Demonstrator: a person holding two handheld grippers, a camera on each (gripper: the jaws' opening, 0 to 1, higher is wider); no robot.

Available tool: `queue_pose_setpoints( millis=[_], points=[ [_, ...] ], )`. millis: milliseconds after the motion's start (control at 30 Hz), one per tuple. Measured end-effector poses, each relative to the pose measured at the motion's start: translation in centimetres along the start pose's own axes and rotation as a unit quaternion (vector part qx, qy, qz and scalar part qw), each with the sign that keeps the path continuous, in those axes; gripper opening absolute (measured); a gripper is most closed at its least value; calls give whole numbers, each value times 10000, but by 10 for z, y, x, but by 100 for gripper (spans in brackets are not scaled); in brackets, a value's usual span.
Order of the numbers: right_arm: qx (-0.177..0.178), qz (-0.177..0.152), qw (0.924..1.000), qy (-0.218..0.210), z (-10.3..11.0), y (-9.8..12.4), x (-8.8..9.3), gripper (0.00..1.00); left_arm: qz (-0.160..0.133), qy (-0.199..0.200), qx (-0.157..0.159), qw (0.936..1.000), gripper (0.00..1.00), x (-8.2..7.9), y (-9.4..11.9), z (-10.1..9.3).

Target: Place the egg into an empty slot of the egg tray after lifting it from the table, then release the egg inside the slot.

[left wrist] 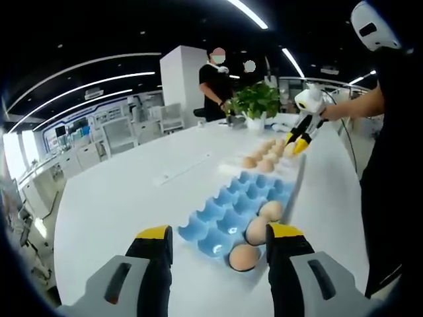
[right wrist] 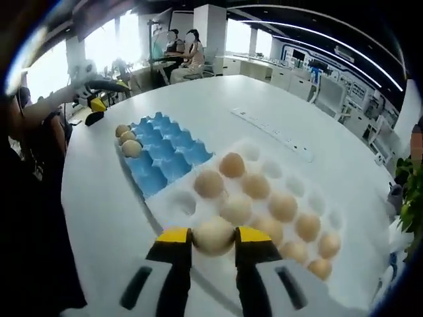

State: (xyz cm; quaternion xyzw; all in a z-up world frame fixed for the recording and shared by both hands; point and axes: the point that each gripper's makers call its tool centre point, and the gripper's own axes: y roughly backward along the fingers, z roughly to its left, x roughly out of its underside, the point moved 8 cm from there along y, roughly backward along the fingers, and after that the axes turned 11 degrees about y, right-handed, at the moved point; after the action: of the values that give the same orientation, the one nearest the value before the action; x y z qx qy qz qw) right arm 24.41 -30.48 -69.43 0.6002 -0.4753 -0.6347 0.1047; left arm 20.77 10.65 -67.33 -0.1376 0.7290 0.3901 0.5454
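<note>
Gripping egg (right wrist: 213,236) w/ right gripper (right wrist: 213,239) fingers; left gripper (left wrist: 220,246) fingers spread, empty. Next we lift, carry to blue tray (right wrist: 173,156) free slot.

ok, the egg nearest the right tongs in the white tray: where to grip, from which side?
Across its widest middle, coming from above along the right tongs' own line. The egg sits rounded in the white tray with neighbours close behind, so only its two flanks are free; the jaws already bracket them.
</note>
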Motion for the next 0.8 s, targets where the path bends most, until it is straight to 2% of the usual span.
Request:
queue_pose_setpoints(
  millis=[133, 400, 800],
  points=[
    [-165, -46, 9998, 111, 7, -8, -8, 25, -8, 4, -8, 10000, 58, 1, 0, 0],
    [-617, -287, 9965, 484, 29, -34, -40, 25, -8, 8, -10, 10000, 58, 1, 1, 1],
    [-1104, -445, 9893, 838, 57, -58, -65, 25, -34, 26, -39, 10000, 57, 2, 2, 2]
  ],
)
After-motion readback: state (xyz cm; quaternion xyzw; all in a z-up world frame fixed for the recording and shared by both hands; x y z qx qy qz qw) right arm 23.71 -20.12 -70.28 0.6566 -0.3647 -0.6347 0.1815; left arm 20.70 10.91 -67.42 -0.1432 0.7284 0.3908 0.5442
